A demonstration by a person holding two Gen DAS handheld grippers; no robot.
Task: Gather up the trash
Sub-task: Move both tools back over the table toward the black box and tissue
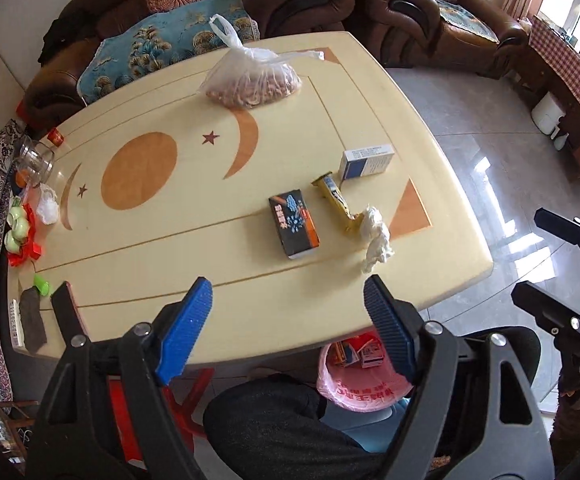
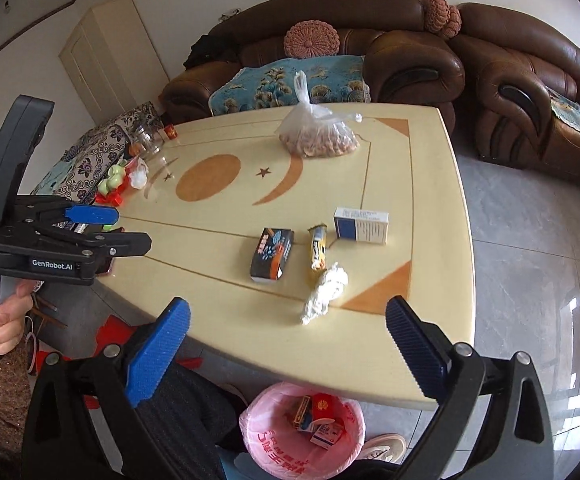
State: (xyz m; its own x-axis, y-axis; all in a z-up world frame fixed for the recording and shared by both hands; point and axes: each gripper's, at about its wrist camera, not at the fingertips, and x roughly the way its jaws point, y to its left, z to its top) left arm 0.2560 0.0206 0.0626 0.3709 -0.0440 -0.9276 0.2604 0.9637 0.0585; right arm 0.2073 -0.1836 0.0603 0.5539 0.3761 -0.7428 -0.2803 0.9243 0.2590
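1. Four pieces of trash are counted on the table, all just ahead of both tongs: one crumpled tissue, one yellow wrapper, one dark carton and one blue-and-white box. They lie close together near the table's near right corner; tissue and wrapper appear to touch.
2. The tissue lies nearest the right gripper, straight ahead between its tips, so it is judged the likeliest first pick.
3. One pink-lined bin stands on the floor below the right gripper, tucked under the near table edge. At least three small cartons are seen in it. The spot is judged handy: a short drop from table edge to bin.
4. The right gripper is held wide apart and empty, short of the table edge.
5. The left gripper is likewise spread wide with nothing between its pads, hovering over the near edge.
6. Farther ahead, one bag of nuts sits alone; it looks full, probably not trash.
7. Far left of the tongs, mixed clutter is noted, including one glass jar.
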